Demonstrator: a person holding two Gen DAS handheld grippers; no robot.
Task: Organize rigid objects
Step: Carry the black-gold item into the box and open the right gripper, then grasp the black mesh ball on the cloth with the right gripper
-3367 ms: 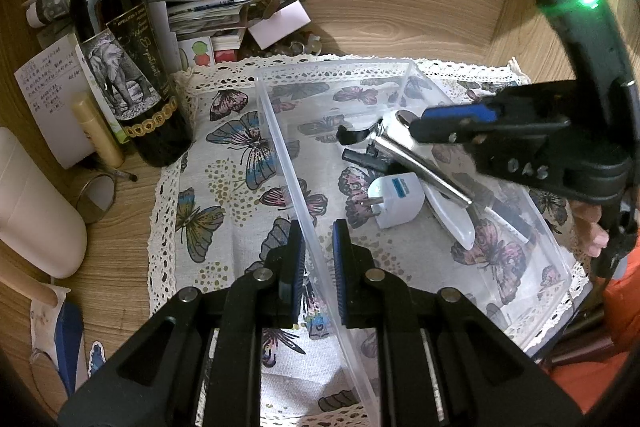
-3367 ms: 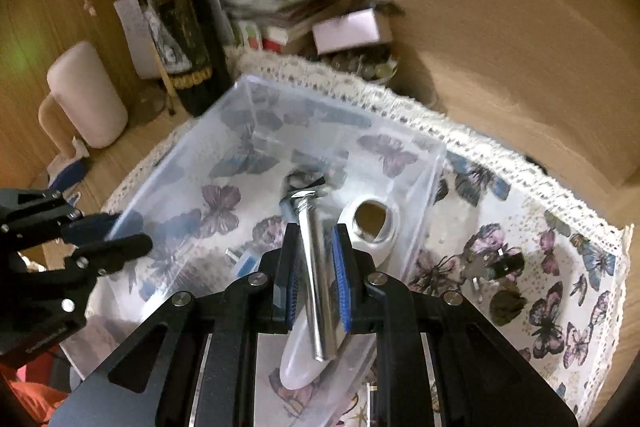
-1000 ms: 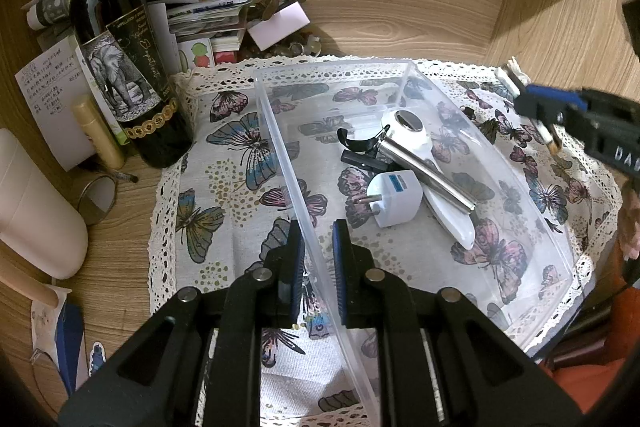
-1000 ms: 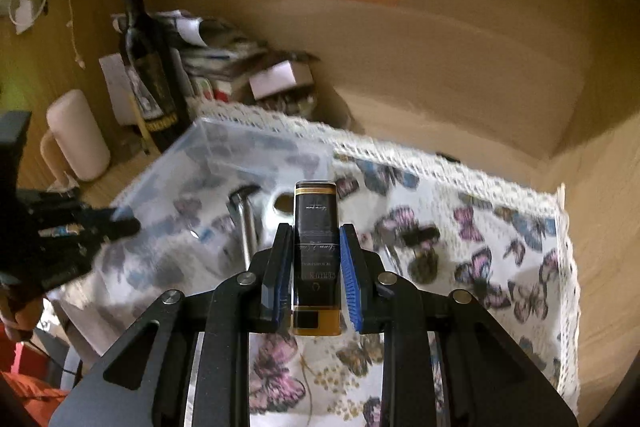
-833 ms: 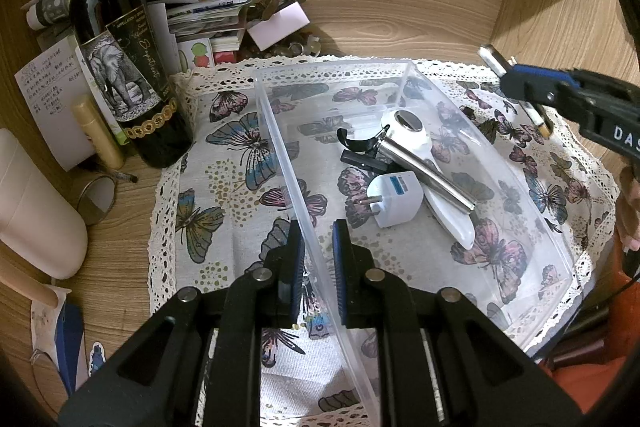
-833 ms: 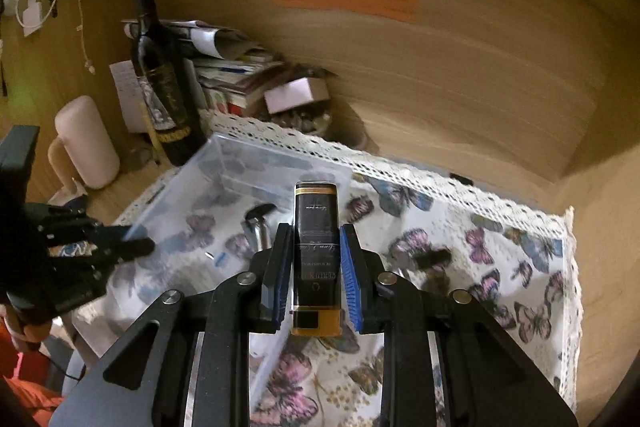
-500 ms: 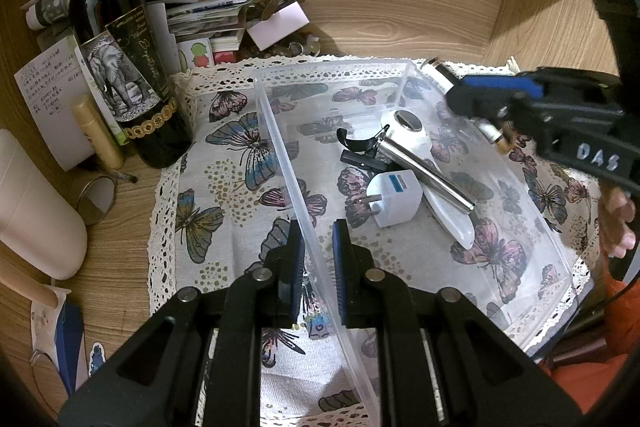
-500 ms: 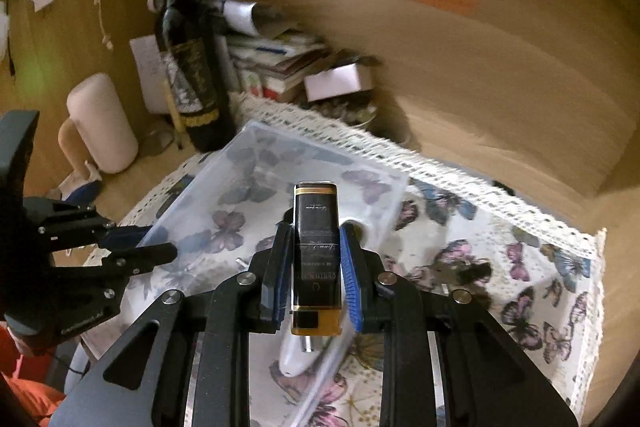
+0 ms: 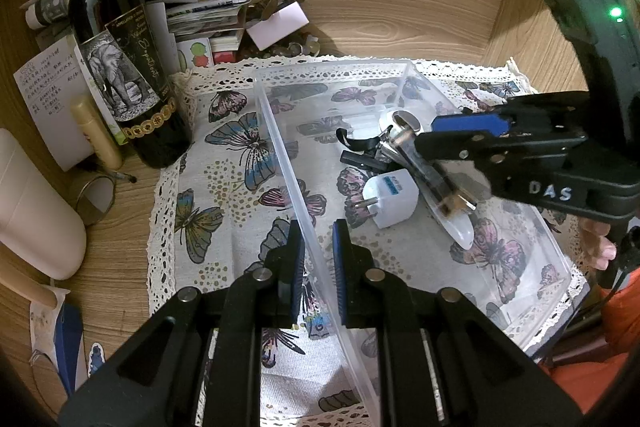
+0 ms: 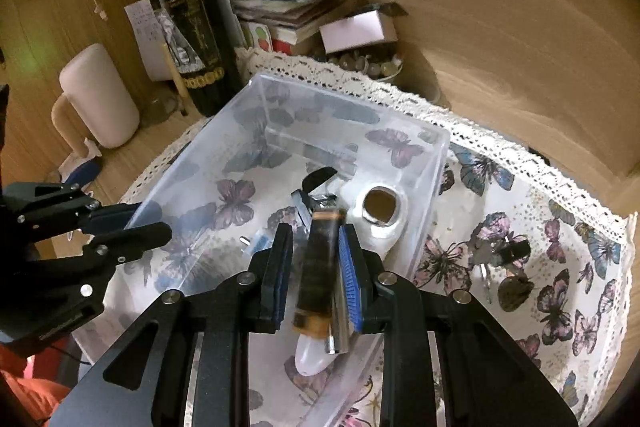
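The left claw (image 9: 314, 259) is clamped on the near wall of the clear bin (image 9: 280, 143), steadying it. The right claw (image 10: 316, 267), jaws apart, lets the blurred dark lighter (image 10: 318, 267) drop inside.

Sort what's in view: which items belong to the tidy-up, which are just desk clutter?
In play:
clear bin
dark lighter between the right gripper pads
white plug
black clip on the cloth

Clutter:
wine bottle
paper stack
cream cylinder
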